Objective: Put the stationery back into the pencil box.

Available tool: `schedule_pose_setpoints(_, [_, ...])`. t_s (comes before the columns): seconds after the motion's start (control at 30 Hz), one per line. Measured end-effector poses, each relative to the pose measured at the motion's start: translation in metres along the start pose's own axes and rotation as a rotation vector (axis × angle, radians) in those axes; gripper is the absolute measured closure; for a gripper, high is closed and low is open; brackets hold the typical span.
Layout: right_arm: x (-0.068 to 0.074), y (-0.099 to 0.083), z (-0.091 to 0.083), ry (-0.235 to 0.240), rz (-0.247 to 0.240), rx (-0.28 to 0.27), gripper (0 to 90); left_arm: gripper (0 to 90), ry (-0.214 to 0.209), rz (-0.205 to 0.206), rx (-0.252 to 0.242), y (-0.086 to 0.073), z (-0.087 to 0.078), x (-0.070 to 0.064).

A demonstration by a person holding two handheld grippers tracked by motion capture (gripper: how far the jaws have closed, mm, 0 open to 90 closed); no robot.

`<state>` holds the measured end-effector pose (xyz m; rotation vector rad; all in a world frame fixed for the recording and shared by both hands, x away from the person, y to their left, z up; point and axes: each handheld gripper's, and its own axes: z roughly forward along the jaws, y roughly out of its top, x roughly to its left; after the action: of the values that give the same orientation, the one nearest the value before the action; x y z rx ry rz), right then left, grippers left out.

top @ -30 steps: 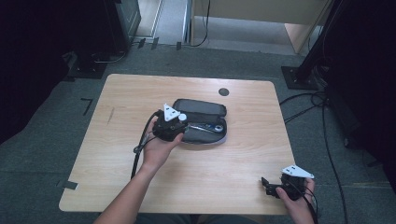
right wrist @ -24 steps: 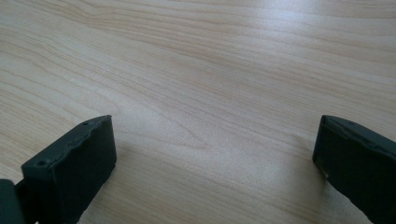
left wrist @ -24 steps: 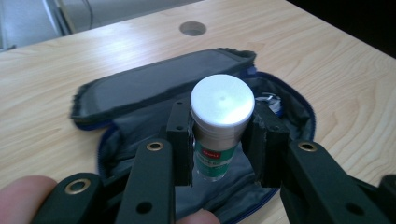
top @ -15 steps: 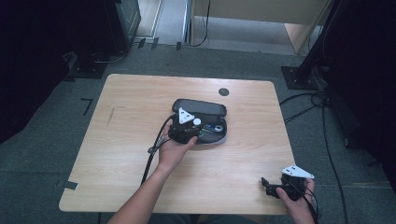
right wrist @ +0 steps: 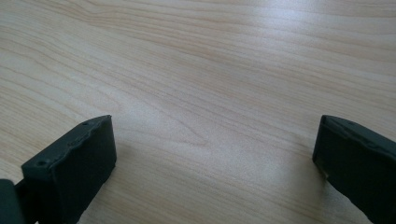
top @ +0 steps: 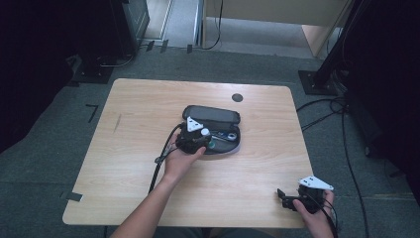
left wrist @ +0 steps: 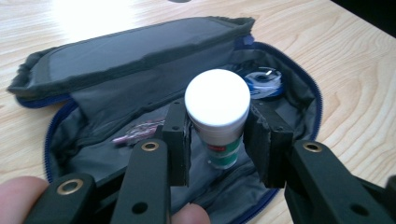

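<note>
Packing looks part done: the left tool [left wrist: 217,140] pinches a white-capped bottle [left wrist: 217,109] between its jaws, held just over the open zip pouch [left wrist: 116,65], where a blue-and-white reel [left wrist: 264,79] and a pink item already lie. The bottle is not yet released. The right tool [right wrist: 215,154] rests spread and empty at the bench [top: 138,99] corner.

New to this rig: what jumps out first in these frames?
The white-capped bottle standing between the left gripper jaws, over the open pouch at mid-table. Small items lie inside the pouch, among them a blue-and-white roll behind the bottle. The right gripper sits open at the table's near right corner, over bare wood.
</note>
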<state>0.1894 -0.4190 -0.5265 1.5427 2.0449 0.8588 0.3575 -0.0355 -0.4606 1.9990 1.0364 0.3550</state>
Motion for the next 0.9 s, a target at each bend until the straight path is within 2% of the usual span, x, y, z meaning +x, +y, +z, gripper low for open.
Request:
schedule_pose_setpoints(0.3, [0.000,0.000,0.000,-0.001,0.000,0.000,0.0,59.9,0.030,-0.041,-0.029,0.000,-0.012,0.019])
schedule_pose_setpoints(0.43, [0.000,0.000,0.000,-0.001,0.000,0.000,0.0,57.7,0.045,-0.045,-0.046,0.000,-0.018,0.024])
schedule_pose_setpoints(0.73, [0.000,0.000,0.000,-0.001,0.000,0.000,0.0,49.8,0.049,-0.048,-0.093,0.001,-0.037,0.031])
schedule_pose_setpoints(0.83, [0.000,0.000,0.000,-0.001,0.000,0.000,0.0,43.4,0.059,-0.054,-0.091,-0.001,-0.044,0.033])
schedule_pose_setpoints(0.9, [0.000,0.000,0.000,-0.001,0.000,0.000,0.0,32.5,0.082,-0.051,-0.069,-0.003,-0.049,0.034])
